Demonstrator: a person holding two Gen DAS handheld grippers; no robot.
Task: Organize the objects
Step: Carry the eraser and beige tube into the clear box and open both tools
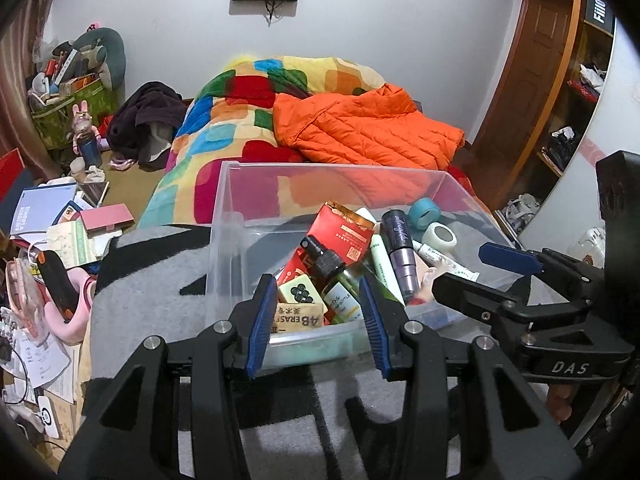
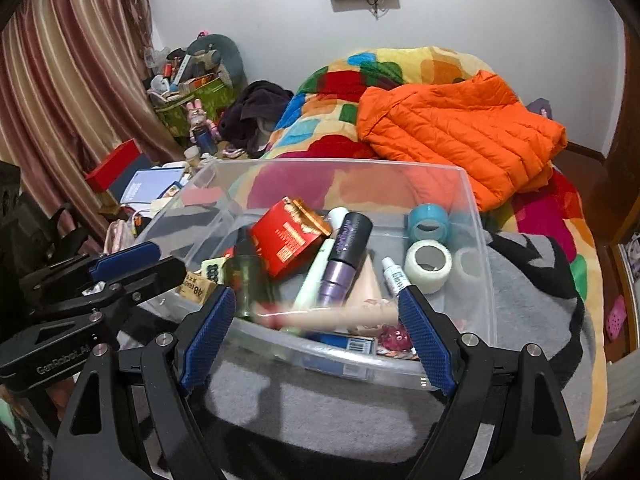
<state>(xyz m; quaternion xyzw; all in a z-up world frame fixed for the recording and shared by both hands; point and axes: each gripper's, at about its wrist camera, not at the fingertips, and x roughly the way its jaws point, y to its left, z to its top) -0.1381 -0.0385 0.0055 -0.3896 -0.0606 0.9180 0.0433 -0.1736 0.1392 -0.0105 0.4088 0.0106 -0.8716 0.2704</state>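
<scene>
Contents count: one clear bin (image 2: 472,200) at frame centre holding two tape rolls (image 2: 429,266), one red packet (image 2: 290,240), one purple tube (image 2: 344,264), one green bottle (image 2: 250,284).

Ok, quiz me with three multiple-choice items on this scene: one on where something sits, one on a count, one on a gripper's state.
1. Where do the tape rolls lie?
A. On the orange jacket
B. Inside the clear bin
C. On the floor by the curtain

2. How many tape rolls show in the bin?
A. Two
B. Four
C. None

3. How does the right gripper stand?
A. Clamped on the red packet
C. Shut on a tape roll
B. Open, holding nothing

Answers: 1 B, the teal and whitish rolls rest within the walls of the clear bin. 2 A, one teal and one whitish roll show. 3 B, its jaws stand wide apart in front of the bin's near wall, nothing pressed between the pads.
</scene>
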